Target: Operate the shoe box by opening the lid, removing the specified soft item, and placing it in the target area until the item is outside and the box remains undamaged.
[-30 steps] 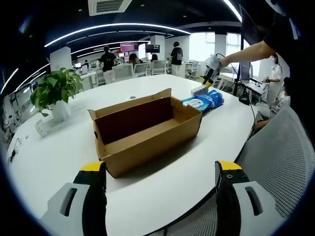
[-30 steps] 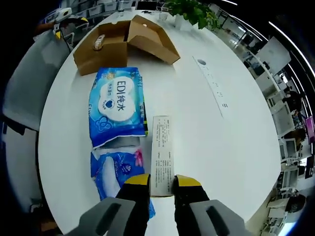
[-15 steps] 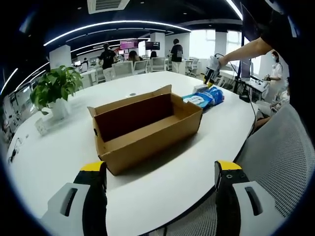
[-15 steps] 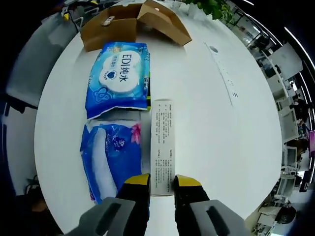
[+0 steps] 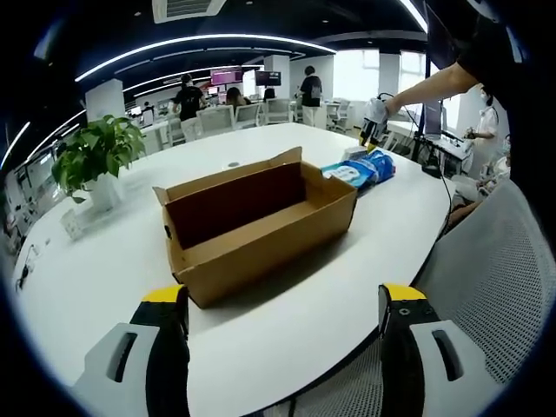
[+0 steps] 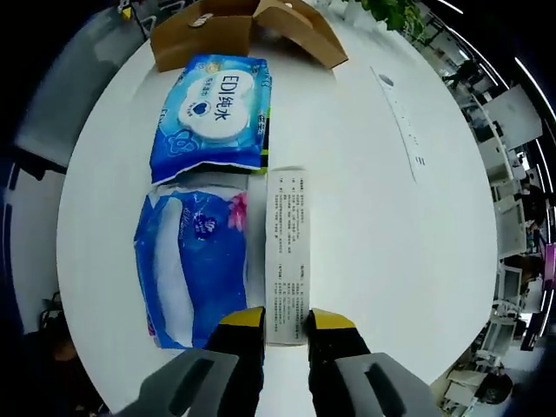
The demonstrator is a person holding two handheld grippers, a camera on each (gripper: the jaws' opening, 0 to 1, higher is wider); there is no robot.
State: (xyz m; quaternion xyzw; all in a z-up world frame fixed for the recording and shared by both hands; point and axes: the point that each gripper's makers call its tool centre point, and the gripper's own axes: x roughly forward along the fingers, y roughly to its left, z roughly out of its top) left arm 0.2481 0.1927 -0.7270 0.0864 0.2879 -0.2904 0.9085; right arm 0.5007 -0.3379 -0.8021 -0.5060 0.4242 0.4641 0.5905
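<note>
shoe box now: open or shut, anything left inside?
Open. In the left gripper view the cardboard box has its flap up and the visible interior floor is bare; the near corner behind the front wall is hidden.

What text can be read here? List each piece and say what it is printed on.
"EDI" followed by Chinese characters reading "纯水": on the blue wipes pack.
Slim white box: rows of fine print, too small to read.
Second blue pack: floral design, lettering too blurred to read.
Cardboard shoe box: no print visible.
</note>
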